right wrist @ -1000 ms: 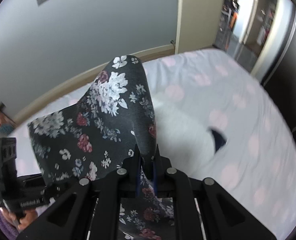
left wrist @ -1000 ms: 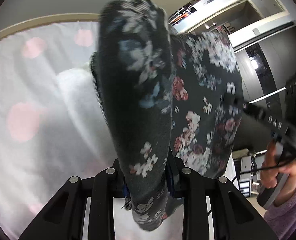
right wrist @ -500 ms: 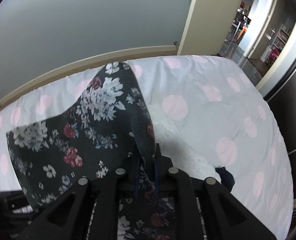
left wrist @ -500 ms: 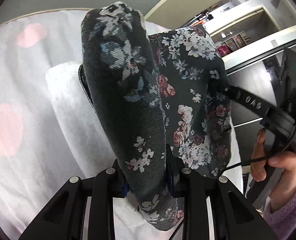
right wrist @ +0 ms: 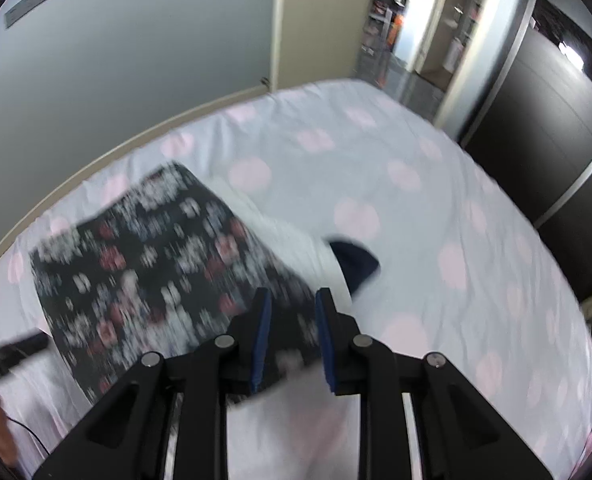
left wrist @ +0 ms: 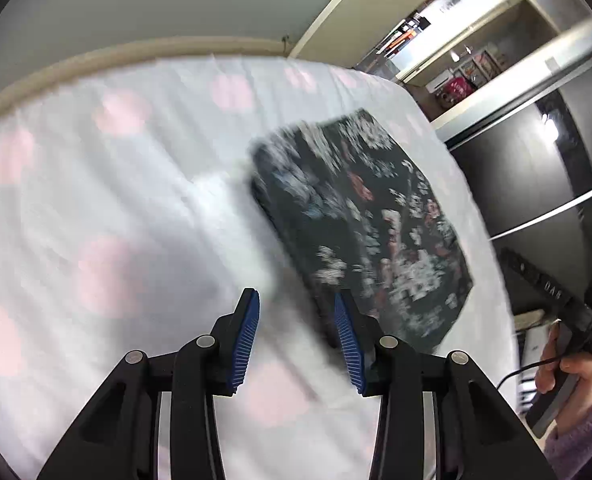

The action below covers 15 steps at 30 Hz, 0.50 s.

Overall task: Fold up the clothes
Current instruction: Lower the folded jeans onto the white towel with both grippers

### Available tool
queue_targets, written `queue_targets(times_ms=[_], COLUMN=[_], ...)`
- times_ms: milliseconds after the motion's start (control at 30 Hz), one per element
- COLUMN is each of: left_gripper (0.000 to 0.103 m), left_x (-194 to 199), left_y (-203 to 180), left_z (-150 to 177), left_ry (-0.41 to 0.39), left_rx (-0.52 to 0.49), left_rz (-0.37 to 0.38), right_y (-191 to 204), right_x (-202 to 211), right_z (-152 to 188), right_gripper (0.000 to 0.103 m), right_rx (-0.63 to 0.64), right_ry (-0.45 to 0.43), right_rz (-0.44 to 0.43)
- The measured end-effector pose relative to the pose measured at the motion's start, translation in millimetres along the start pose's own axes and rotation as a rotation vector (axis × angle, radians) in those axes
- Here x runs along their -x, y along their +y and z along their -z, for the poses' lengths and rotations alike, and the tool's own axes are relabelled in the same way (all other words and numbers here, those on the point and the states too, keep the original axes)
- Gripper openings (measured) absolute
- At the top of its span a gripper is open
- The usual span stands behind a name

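Ur left gripper (left wrist: 296, 330): jaws opening, nothing between pads. Ur right gripper (right wrist: 292, 332): jaws apart, floral garment (right wrist: 148, 264) edge seen thru gap, not pinched. Garment lies folded on dotted bedsheet (right wrist: 436, 240), atop white towel (right wrist: 288, 236), navy item (right wrist: 354, 262) beside

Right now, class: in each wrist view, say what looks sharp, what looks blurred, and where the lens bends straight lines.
Left wrist view: the hand-held gripper is sharp, the floral garment and spotted sheet smeared; the bed frame bows. Right wrist view: the right hand-held gripper is crisp, the garment streaked, the dark wardrobe curves.
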<state>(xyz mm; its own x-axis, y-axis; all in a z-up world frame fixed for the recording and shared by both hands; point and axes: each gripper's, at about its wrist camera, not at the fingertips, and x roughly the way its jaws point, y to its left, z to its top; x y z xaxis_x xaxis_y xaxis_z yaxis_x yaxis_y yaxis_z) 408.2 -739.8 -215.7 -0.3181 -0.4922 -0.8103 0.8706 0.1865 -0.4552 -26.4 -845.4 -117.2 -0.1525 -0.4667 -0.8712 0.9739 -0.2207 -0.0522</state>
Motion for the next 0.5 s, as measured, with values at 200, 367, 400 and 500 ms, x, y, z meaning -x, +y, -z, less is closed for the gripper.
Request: queue_targets(times_ms=[200, 367, 400, 500], left_gripper=[0.041, 0.041, 0.041, 0.041], left_x=[27.7, 0.0, -10.4, -43.2], left_y=[-5.5, -30.9, -32.8, -27.2], left_z=[-26.6, -40.9, -41.2, -42.0], left_ry=[-0.135, -0.124, -0.116, -0.078], left_rx=[-0.135, -0.283, -0.295, -0.302], left_rz=[-0.073, -0.106, -0.133, -0.178], right_y=[-26.0, -29.3, -26.1, -22.0], right_x=[-16.8, -24.1, -29.5, -56.3], right_z=[51.3, 53.3, 50.5, 43.7], right_gripper=[0.023, 0.023, 0.023, 0.022], right_rx=[-0.183, -0.282, -0.276, -0.253], right_ry=[0.048, -0.037, -0.040, -0.022], right_rz=[-0.101, -0.189, -0.197, -0.147])
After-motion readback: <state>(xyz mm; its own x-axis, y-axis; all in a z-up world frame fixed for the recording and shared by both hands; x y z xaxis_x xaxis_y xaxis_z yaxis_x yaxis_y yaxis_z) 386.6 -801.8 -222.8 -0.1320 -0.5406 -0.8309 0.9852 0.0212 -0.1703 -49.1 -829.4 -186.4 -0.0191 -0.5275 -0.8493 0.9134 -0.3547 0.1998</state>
